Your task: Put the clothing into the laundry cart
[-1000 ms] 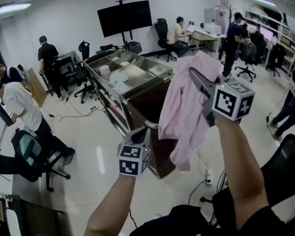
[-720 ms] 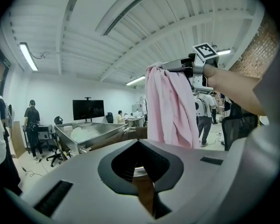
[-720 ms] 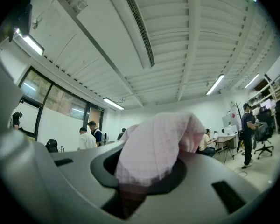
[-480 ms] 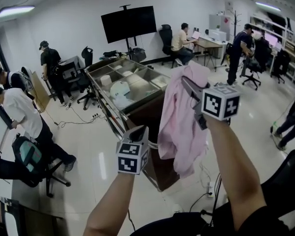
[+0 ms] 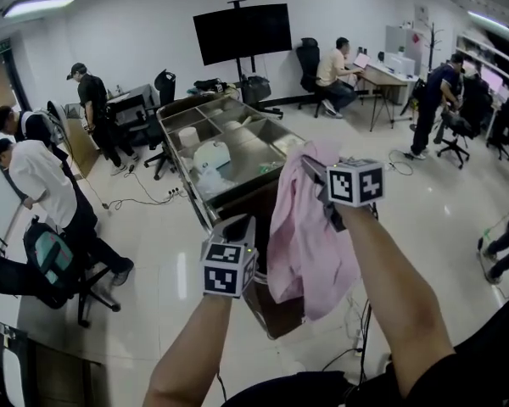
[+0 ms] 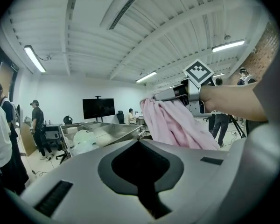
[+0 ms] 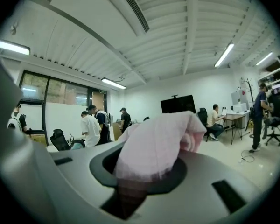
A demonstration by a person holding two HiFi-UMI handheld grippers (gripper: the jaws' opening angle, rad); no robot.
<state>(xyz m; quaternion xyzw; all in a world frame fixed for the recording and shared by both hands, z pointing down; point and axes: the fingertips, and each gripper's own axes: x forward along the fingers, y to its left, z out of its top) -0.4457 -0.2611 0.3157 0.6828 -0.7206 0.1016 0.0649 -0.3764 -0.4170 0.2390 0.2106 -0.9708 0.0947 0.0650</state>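
A pink garment (image 5: 301,244) hangs from my right gripper (image 5: 310,166), held up beside the near right corner of the steel laundry cart (image 5: 187,176). In the right gripper view the pink cloth (image 7: 156,143) is pinched between the jaws, which are opening slightly. My left gripper (image 5: 237,225) is lower, at the cart's near end, shut with nothing in it (image 6: 140,146). From the left gripper view the garment (image 6: 170,125) drapes below the right gripper (image 6: 159,95). The cart's open top compartments hold white bundles (image 5: 212,155).
Several people stand or sit around the room, some at the left (image 5: 38,185) and some at desks at the back right (image 5: 339,66). Office chairs (image 5: 51,270), a TV on a stand (image 5: 242,32) and floor cables (image 5: 127,200) surround the cart.
My right gripper and the pink garment have come down and left, closer to the cart's near corner. The left gripper has stayed about where it was.
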